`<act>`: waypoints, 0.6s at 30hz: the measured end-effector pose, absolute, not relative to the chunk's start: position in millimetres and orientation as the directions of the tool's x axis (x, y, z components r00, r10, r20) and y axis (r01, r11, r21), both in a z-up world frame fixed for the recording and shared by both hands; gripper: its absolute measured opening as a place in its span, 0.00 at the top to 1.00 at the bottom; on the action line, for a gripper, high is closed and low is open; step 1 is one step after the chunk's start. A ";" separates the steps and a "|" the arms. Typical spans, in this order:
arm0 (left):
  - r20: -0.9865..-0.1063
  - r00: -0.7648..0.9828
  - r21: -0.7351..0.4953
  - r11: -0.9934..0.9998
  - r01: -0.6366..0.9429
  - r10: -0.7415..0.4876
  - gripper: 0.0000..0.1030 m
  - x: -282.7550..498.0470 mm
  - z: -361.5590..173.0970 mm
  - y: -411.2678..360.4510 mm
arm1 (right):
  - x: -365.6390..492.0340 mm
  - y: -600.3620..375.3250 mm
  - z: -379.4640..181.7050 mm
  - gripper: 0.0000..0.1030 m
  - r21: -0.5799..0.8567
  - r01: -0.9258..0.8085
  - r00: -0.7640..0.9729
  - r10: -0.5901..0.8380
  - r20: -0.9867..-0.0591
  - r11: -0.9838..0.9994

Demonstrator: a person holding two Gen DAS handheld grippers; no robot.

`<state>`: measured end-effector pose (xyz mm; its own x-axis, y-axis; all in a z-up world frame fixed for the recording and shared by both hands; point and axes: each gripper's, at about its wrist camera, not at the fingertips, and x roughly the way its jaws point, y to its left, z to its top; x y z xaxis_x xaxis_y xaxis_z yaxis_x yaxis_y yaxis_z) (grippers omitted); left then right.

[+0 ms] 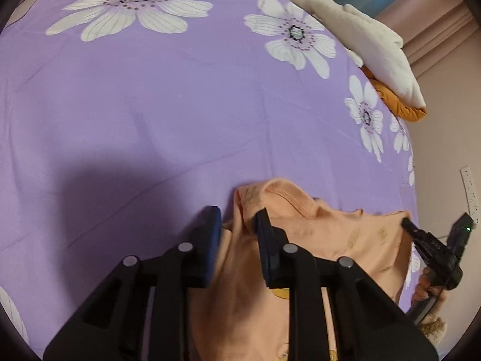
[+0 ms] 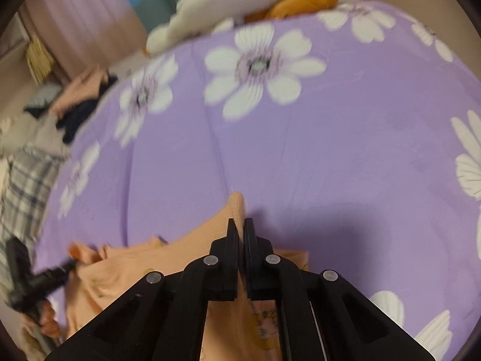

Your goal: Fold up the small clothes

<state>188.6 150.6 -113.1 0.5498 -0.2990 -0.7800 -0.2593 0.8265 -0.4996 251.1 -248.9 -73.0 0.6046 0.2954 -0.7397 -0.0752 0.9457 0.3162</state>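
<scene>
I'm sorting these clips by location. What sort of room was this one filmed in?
Most likely a bedroom at home. The peach garment lies on a bed under a purple flowered sheet, a white and orange plush toy sits at the bed's far edge, and curtains hang behind.

A soft, matt peach knit top (image 1: pixel 315 234) is seen on a smooth purple cotton bedsheet (image 1: pixel 180 105). The claws (image 2: pixel 240 231) are made of matt black plastic with shiny metal pins.
</scene>
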 end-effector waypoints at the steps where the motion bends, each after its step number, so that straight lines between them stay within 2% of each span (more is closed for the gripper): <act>1: -0.777 0.552 -0.506 0.821 -0.263 -0.302 0.77 187.8 -113.8 152.5 | 252.2 -251.9 -73.4 0.96 0.312 -0.065 0.611 0.285 -0.739 0.948; 3: -0.779 0.556 -0.498 0.825 -0.269 -0.289 0.77 186.3 -113.5 154.1 | 256.9 -254.6 -79.9 0.96 0.329 -0.069 0.595 0.303 -0.744 0.942; 8: -0.800 0.551 -0.445 0.850 -0.281 -0.237 0.74 183.6 -109.8 149.2 | 269.5 -247.0 -116.1 0.96 0.256 -0.040 0.511 0.240 -0.825 0.966; 9: -0.804 0.550 -0.431 0.858 -0.280 -0.224 0.71 181.6 -106.4 147.5 | 268.7 -245.4 -118.4 0.96 0.239 -0.043 0.515 0.227 -0.827 0.970; 10: -0.811 0.547 -0.412 0.866 -0.284 -0.206 0.60 180.6 -103.8 146.4 | 267.0 -244.4 -116.8 0.96 0.223 -0.045 0.528 0.213 -0.822 0.974; 13: -0.813 0.561 -0.360 0.893 -0.269 -0.158 0.39 169.0 -89.8 142.5 | 261.8 -241.2 -109.3 0.96 0.167 -0.044 0.532 0.165 -0.831 0.985; 14: -0.803 0.573 -0.363 0.897 -0.253 -0.163 0.36 162.9 -84.8 141.2 | 259.0 -238.9 -105.5 0.96 0.135 -0.046 0.535 0.139 -0.833 0.990; 15: -0.798 0.577 -0.368 0.898 -0.239 -0.173 0.29 157.9 -81.8 139.8 | 256.4 -239.1 -103.4 0.92 0.115 -0.048 0.540 0.122 -0.833 0.992; 17: -0.791 0.577 -0.385 0.899 -0.209 -0.204 0.26 145.8 -78.6 136.7 | 246.7 -236.1 -94.3 0.83 0.064 -0.055 0.565 0.084 -0.821 0.996; 18: -0.790 0.575 -0.393 0.896 -0.205 -0.215 0.26 140.7 -78.9 135.8 | 242.4 -235.4 -90.3 0.68 0.051 -0.058 0.577 0.076 -0.813 0.997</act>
